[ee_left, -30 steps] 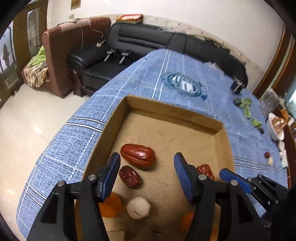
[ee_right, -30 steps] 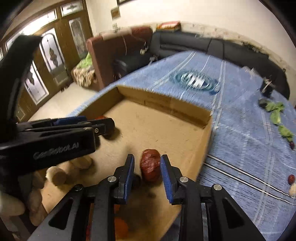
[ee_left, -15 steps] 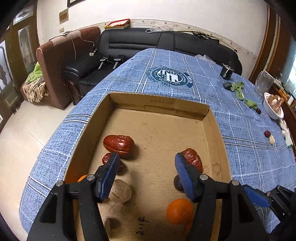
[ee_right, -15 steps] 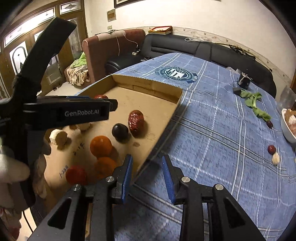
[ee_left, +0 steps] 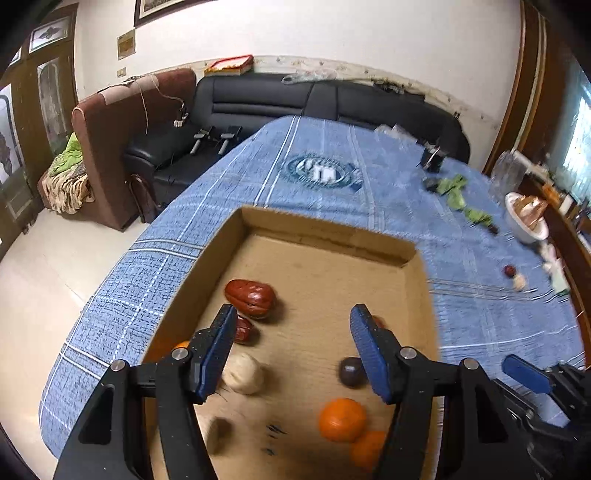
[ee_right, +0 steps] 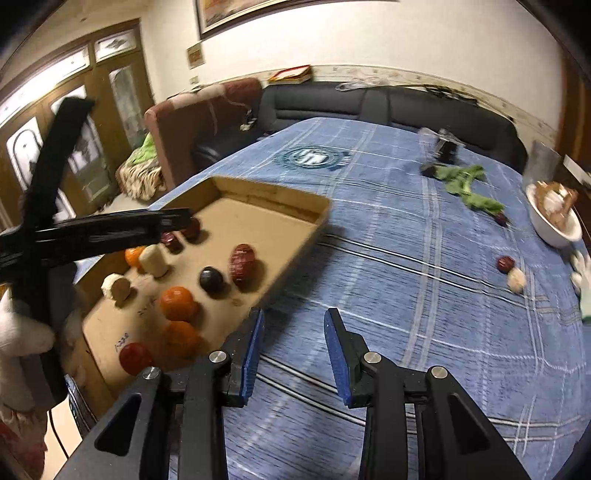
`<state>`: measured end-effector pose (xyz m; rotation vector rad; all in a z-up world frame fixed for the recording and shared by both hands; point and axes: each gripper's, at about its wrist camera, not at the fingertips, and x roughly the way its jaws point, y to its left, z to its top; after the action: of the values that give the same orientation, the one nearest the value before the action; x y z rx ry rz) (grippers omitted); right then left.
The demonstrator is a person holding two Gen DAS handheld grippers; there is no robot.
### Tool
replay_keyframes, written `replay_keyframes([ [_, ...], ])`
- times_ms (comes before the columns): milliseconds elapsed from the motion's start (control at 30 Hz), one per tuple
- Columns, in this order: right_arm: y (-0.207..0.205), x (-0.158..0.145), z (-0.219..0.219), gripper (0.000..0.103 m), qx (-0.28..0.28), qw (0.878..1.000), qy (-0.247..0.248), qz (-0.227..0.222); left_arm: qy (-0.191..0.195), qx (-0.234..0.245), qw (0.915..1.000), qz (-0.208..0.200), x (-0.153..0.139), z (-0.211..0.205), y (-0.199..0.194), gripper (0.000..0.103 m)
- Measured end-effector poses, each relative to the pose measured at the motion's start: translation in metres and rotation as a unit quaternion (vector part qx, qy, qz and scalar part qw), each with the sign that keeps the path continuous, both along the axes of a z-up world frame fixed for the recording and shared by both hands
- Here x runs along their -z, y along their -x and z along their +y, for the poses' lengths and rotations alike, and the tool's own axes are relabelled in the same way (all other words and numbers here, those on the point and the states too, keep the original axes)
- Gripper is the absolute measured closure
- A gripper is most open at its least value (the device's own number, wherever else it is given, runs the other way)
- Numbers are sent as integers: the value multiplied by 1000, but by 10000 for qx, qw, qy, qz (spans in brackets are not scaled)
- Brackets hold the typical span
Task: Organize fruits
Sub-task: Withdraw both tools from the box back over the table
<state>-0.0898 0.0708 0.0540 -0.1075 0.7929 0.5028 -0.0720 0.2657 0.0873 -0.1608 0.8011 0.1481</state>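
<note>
Right gripper [ee_right: 293, 347] now out of the cardboard box [ee_right: 295, 254], over blue tablecloth [ee_right: 424, 295], jaws just opening, released, red date [ee_right: 242, 261] left in box at 11 o'clock, left gripper [ee_left: 291, 354] spread, empty, above box.

Black leather sofa [ee_left: 325, 99] beside brown armchair [ee_left: 122, 122], white wall [ee_left: 369, 33], pale tiled floor [ee_left: 48, 266].

Showed a tan cardboard box [ee_left: 325, 236] on a blue tablecloth [ee_right: 424, 295] checked with white and dark stripes and stamped with a teal round emblem [ee_right: 314, 157]. Held orange fruits [ee_left: 341, 419], glossy red-brown dates [ee_left: 251, 297], a near-black plum [ee_left: 351, 371] and a cream-white lump [ee_left: 243, 373] beneath and between blue-padded black jaws.
</note>
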Motion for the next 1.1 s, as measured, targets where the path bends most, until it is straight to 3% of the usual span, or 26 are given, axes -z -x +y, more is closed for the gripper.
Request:
replay_keyframes([
  [267,2,7,-74,65,844,9961,-172,179,177,106,9978,-635,-33,-52,42,15],
  [400,4,10,-115,65,1282,9912,-204,276,512,555,9954,-584,-33,-80,48,15],
  [667,11,13,-173,65,1878,9803,-419,435,440,840,9944,-468,-28,-123,49,15],
  [1100,25,24,-167,61,1919,9779,-754,357,-842,708,9903,-851,-50,-149,83,15],
])
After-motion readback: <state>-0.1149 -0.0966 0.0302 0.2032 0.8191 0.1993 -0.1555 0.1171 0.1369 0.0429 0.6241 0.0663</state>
